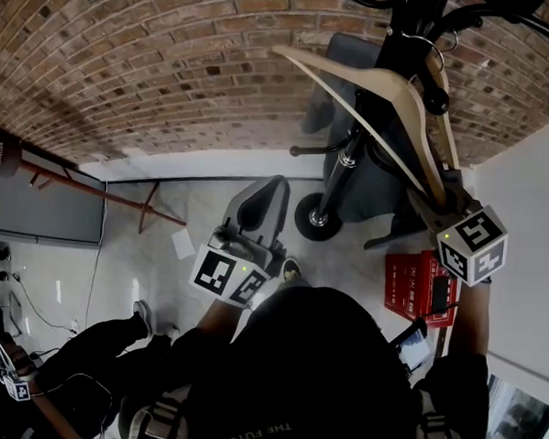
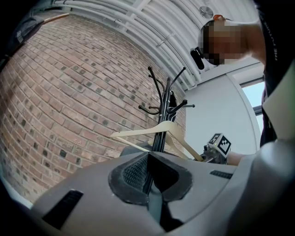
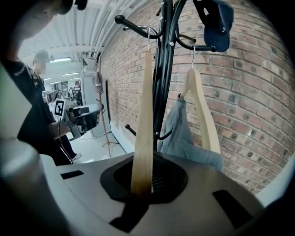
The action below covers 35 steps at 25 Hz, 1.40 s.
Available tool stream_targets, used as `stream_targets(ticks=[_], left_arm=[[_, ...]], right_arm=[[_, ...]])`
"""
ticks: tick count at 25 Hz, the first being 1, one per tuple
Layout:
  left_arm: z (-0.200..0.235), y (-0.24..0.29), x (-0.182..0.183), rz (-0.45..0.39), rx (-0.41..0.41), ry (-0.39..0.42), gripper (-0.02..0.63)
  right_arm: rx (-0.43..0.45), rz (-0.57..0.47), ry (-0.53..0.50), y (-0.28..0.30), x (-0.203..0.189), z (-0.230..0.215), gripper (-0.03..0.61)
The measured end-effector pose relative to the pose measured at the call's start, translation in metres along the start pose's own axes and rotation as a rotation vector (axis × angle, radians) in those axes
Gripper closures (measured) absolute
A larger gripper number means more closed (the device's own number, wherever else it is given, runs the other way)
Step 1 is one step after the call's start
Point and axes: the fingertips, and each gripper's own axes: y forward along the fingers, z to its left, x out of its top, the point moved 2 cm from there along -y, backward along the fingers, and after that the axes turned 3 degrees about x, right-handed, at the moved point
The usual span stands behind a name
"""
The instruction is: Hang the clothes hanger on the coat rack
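A pale wooden clothes hanger point(image 1: 392, 87) is up against the black coat rack point(image 1: 394, 41). My right gripper point(image 1: 441, 202) is shut on one end of the hanger's arm. In the right gripper view the hanger point(image 3: 144, 124) rises from between the pads of my right gripper point(image 3: 143, 186), and its wire hook point(image 3: 149, 33) sits at a knobbed arm of the coat rack point(image 3: 163, 69). I cannot tell if the hook rests on it. My left gripper point(image 1: 273, 185) is held off to the left, shut and empty. From there the hanger point(image 2: 166, 131) and the coat rack point(image 2: 165, 99) stand well ahead of my left gripper point(image 2: 148, 177).
A second wooden hanger point(image 3: 199, 106) with a grey garment point(image 3: 184, 133) hangs on the rack's far side, below a blue cap point(image 3: 217, 18). A brick wall point(image 1: 173, 62) is behind and a white wall point(image 1: 532, 200) to the right. A red box point(image 1: 418, 284) lies on the floor.
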Motion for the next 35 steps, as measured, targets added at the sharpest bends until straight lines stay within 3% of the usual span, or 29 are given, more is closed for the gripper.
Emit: stream_targets(ticks=[35], left_arm=[[0.009,0.002,-0.004,0.017,-0.001,-0.009,0.595]], right_arm=[[0.034,0.063,-0.023,0.017,-0.011,0.005,0.548]])
